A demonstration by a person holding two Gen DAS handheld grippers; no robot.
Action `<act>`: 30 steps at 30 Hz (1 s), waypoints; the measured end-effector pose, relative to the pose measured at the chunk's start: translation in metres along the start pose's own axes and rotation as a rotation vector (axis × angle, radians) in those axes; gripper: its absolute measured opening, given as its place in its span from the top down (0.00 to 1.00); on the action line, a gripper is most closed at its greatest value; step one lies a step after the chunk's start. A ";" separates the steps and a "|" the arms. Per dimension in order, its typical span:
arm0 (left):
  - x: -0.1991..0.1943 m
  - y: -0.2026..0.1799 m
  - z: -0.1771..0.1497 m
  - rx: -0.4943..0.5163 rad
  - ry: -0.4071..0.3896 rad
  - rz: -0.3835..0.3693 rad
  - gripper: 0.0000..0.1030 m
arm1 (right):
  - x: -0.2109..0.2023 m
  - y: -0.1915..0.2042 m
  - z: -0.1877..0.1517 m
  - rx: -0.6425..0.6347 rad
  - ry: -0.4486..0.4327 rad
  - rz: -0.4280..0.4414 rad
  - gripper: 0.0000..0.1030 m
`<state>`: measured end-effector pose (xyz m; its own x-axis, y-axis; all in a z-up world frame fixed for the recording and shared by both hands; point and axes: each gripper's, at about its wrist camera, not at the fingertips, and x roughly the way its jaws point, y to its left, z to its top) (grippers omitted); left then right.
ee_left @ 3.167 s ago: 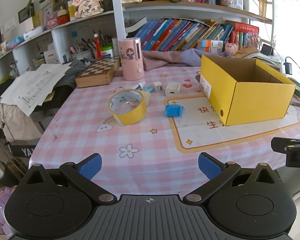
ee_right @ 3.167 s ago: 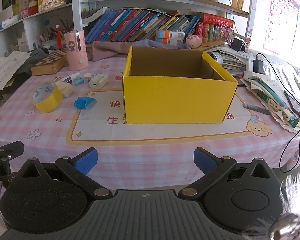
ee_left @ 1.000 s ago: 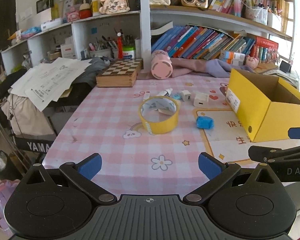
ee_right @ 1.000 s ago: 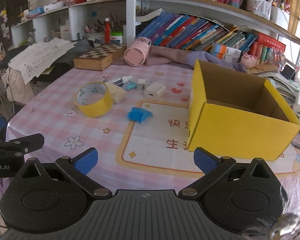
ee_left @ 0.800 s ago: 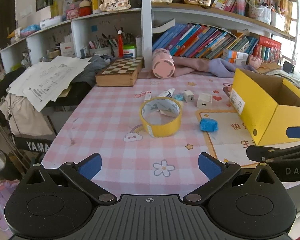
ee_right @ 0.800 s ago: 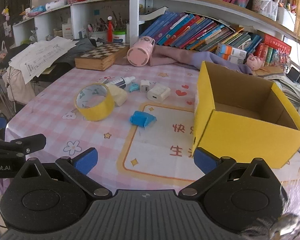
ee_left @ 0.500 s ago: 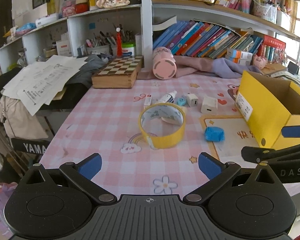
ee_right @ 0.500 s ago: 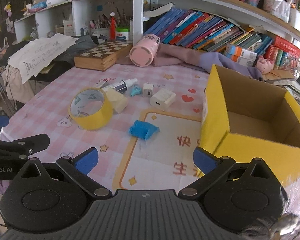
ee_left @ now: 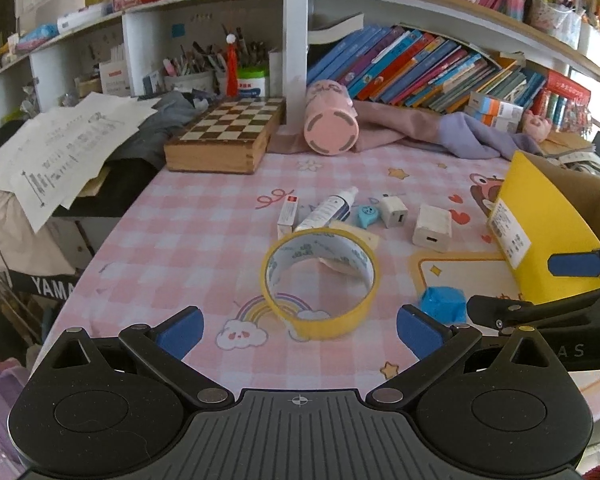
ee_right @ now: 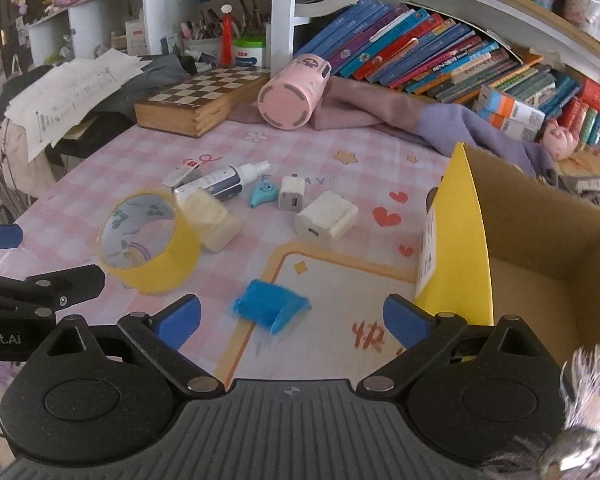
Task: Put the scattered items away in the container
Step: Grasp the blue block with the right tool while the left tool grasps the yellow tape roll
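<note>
An open yellow cardboard box (ee_right: 460, 216) stands on the right of the pink checked table; it also shows in the left wrist view (ee_left: 540, 224). A yellow tape roll (ee_left: 320, 288) (ee_right: 150, 240) lies just ahead of my open, empty left gripper (ee_left: 298, 330). A blue crumpled item (ee_right: 270, 306) (ee_left: 442, 304) lies just ahead of my open, empty right gripper (ee_right: 292, 322). Further off lie a large white charger (ee_right: 326, 220), a small white charger (ee_right: 292, 198), a blue teardrop item (ee_right: 264, 192), a spray bottle (ee_right: 220, 182), a cream block (ee_right: 208, 216) and a small flat box (ee_left: 288, 216).
A pink tumbler (ee_right: 294, 92) lies on its side at the back beside a wooden chess box (ee_right: 200, 98) and a purple cloth (ee_right: 440, 120). Bookshelves rise behind. Papers (ee_left: 60, 152) hang off the left. The table's left edge drops away.
Both grippers have moved forward and lower toward the scattered items. The tape roll and the blue item appear larger and closer. Both grippers remain open and empty.
</note>
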<state>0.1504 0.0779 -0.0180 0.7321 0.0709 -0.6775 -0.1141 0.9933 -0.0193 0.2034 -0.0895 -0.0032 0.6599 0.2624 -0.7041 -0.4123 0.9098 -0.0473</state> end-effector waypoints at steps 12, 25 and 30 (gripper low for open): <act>0.038 0.014 0.022 -0.117 0.067 -0.048 0.00 | 0.029 0.002 0.019 -0.129 0.005 0.058 0.06; 0.082 -0.008 0.030 -0.042 0.142 -0.016 0.00 | 0.067 0.008 0.012 -0.200 0.130 0.121 0.21; 0.088 -0.009 0.031 -0.046 0.157 -0.016 0.00 | 0.080 0.001 0.008 -0.157 0.184 0.139 0.37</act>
<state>0.2368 0.0780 -0.0551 0.6206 0.0362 -0.7833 -0.1364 0.9887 -0.0624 0.2612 -0.0650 -0.0541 0.4711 0.3056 -0.8275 -0.5926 0.8045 -0.0402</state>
